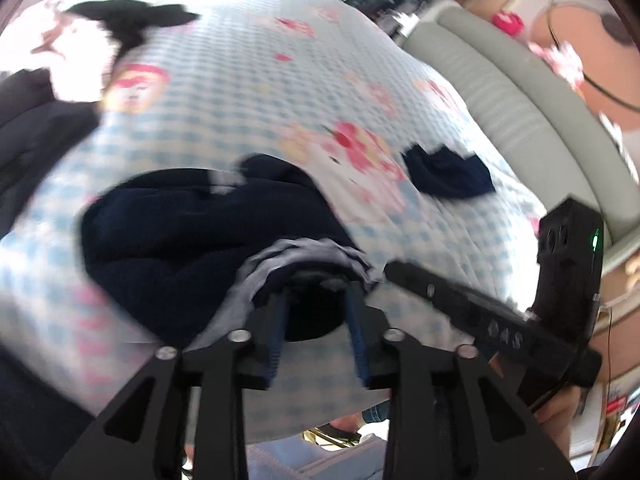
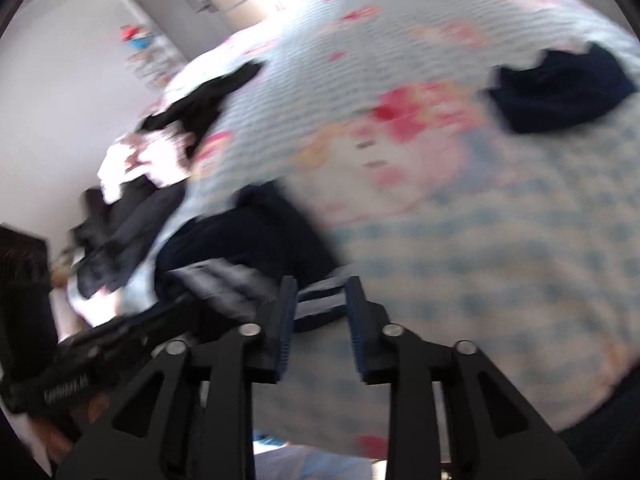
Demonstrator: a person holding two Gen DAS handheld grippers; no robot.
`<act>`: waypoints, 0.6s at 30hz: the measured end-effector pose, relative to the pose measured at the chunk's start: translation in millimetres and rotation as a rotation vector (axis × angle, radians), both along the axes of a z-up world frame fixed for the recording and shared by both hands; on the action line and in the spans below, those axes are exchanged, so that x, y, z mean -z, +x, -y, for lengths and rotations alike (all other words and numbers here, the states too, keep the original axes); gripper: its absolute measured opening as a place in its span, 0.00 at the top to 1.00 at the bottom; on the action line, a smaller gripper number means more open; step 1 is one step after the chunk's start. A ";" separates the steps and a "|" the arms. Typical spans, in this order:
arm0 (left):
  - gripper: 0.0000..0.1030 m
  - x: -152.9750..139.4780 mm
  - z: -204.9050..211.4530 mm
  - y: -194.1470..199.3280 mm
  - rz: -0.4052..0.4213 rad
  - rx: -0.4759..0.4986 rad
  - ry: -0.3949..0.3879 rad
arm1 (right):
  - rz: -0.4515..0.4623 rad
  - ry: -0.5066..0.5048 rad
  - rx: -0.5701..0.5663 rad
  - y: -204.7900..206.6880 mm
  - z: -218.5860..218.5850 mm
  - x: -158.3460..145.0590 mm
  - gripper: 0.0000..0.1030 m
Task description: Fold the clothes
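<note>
A dark navy garment (image 1: 200, 232) is spread on the near part of the bed (image 1: 260, 92), over a blue-checked floral cover. Its grey-edged hem is gripped by the left claw (image 1: 316, 292) and, just beside it, by the right claw (image 2: 320, 304), each partly closed on fabric. A smaller navy piece (image 1: 448, 176) is seen farther right.

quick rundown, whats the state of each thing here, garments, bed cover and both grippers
navy garment: bunched on the bed, its grey-lined edge between both grippers' fingers
small navy piece: crumpled, lying apart on the cover
black clothes: loose heap, unfolded
checked bed cover: spread out
left gripper: fingers apart, fabric between them
right gripper: fingers apart, fabric between them; grip unclear
</note>
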State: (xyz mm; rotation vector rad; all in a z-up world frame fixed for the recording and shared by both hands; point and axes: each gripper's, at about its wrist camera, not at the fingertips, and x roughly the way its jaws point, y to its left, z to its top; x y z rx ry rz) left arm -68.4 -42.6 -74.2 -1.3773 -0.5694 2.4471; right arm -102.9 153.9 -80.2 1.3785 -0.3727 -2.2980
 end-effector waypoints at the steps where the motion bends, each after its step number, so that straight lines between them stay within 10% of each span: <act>1: 0.63 -0.9 11.6 5.6 -0.011 -0.042 -0.003 | 0.002 -0.012 -0.037 1.3 10.0 0.8 0.59; 5: 0.63 7.5 48.7 18.4 -0.023 -0.199 -0.022 | 0.004 0.018 -0.173 8.2 52.3 6.0 0.48; 13: 0.38 28.6 32.9 0.1 0.010 -0.126 0.008 | 0.098 0.113 -0.197 4.5 89.0 36.6 0.39; 18: 0.71 41.8 23.0 -11.4 0.031 -0.081 0.027 | 0.061 0.108 -0.169 5.9 76.6 22.4 0.39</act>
